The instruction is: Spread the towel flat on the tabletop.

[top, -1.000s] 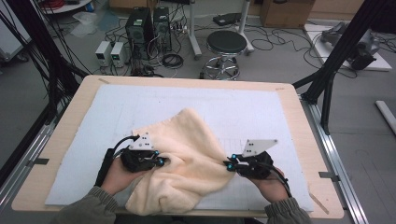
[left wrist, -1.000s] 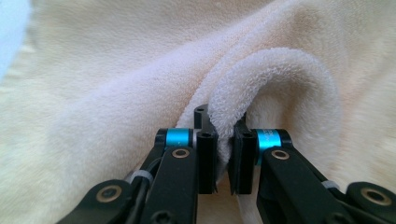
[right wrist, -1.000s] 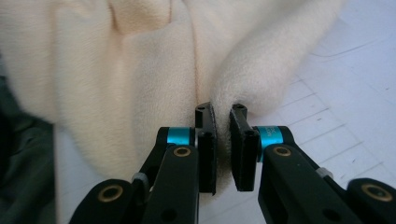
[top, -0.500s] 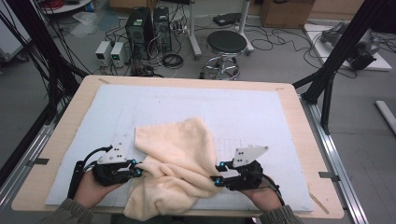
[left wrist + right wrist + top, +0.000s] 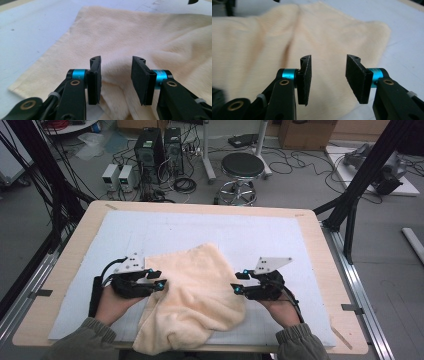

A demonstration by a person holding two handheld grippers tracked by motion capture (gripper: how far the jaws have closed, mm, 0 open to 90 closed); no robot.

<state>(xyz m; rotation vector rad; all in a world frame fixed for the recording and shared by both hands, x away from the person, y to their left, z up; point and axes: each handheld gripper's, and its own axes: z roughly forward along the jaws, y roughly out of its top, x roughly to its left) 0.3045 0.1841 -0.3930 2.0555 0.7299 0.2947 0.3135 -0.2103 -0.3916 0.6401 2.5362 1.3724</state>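
Judging by the pics, you've got one fold laid w/ the cream towel (image 5: 192, 295) mid-desk (image 5: 310, 222), left tongs (image 5: 161, 281) & right tongs (image 5: 235, 289) just opened, gaping w/ nothing clamped, so the rumpled near edge is left to tidy.

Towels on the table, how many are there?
1. A single cream towel lies crumpled on the blue mat, between the left tongs and right tongs, its near edge overhanging the table.
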